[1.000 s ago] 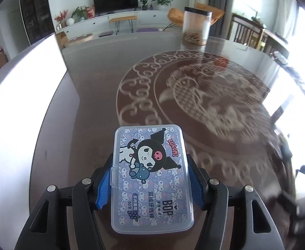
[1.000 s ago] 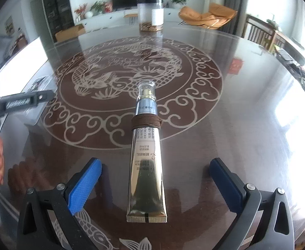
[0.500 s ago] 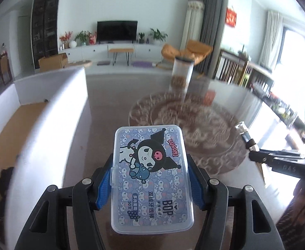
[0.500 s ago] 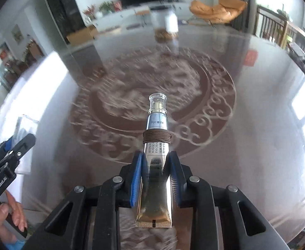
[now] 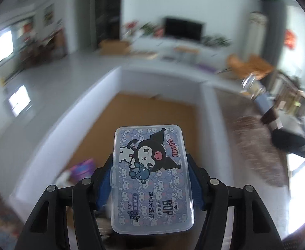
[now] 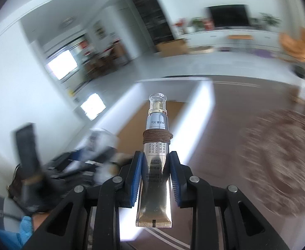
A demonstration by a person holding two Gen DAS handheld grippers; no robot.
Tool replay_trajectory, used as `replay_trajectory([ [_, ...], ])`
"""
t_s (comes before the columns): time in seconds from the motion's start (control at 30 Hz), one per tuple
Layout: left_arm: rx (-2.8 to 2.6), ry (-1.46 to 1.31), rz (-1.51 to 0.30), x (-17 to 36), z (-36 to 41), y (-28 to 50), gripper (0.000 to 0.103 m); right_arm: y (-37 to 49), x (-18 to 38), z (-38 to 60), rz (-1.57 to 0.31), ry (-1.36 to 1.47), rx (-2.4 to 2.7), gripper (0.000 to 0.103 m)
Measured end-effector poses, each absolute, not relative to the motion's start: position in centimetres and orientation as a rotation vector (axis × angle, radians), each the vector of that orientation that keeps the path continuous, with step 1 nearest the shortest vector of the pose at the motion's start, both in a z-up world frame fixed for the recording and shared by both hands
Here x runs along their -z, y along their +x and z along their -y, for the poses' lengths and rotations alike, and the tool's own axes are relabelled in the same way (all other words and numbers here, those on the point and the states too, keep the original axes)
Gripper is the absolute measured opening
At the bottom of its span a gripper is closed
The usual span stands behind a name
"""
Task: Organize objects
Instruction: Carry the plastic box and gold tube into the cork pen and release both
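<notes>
My left gripper (image 5: pixel 150 173) is shut on a clear plastic floss box (image 5: pixel 152 177) with a Kuromi cartoon label, held in the air over a white open box (image 5: pixel 206 104) with a brown bottom. My right gripper (image 6: pixel 155 166) is shut on a gold and silver cream tube (image 6: pixel 155 166) with a brown band and clear cap, pointing toward the same white box (image 6: pixel 202 102). The left gripper and floss box show blurred at the left of the right wrist view (image 6: pixel 94 143).
The white box stands at the left edge of the dark patterned table (image 5: pixel 256 150). Some small items, one purple (image 5: pixel 81 168), lie in the box's near corner. A clear jar (image 5: pixel 254 87) stands on the table at the right. The living room lies beyond.
Both grippers have swung left with their objects, from over the table to the white box. The right gripper closed on the tube and lifted it.
</notes>
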State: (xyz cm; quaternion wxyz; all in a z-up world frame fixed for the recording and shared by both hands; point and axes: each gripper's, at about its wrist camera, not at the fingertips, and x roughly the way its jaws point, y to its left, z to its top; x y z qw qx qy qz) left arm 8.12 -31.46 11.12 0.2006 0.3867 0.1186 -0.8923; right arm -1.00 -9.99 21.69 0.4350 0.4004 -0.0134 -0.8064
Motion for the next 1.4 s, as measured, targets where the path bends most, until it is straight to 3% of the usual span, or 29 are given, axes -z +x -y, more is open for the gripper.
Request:
replay_trajectory([
  [0.13,2.358,1.139,-0.357,-9.4,34.9,9.2,0.066,-1.0,-20.0,17.6,-0.025,1.050,1.871,0.028],
  [0.23,2.321,1.130,-0.394,-8.7,35.8,9.9,0.088,-1.2,-17.1,21.0,-0.068,1.162,1.789,0.051],
  [0.33,2.311,1.113,-0.379,-8.5,35.6,10.1,0.089,-1.2,-15.9,21.3,-0.054,1.203,1.772,0.051],
  [0.4,2.269,1.124,-0.314,-8.2,34.5,9.7,0.089,-1.0,-16.0,20.5,-0.067,1.194,1.794,0.059],
  [0.47,2.222,1.137,-0.237,-8.7,33.4,9.0,0.089,-1.0,-16.5,19.7,-0.105,1.184,1.832,0.073],
  [0.53,2.237,1.118,-0.233,-9.5,32.7,9.0,0.089,-1.0,-17.0,18.7,-0.163,1.161,1.873,0.078],
  [0.67,2.313,1.003,-0.375,-11.7,32.2,9.8,0.089,-0.8,-18.1,17.4,-0.274,1.117,1.930,0.079],
  [0.87,2.299,0.982,-0.252,-13.3,29.9,10.2,0.089,-0.7,-19.2,16.5,-0.381,1.081,1.957,0.085],
  [1.1,2.254,0.963,-0.367,-14.3,30.8,11.4,0.089,0.1,-19.5,17.4,-0.493,1.084,1.957,0.085],
  [1.4,2.157,0.975,-0.334,-14.1,31.2,11.9,0.089,0.0,-19.1,18.3,-0.524,1.098,1.951,0.085],
])
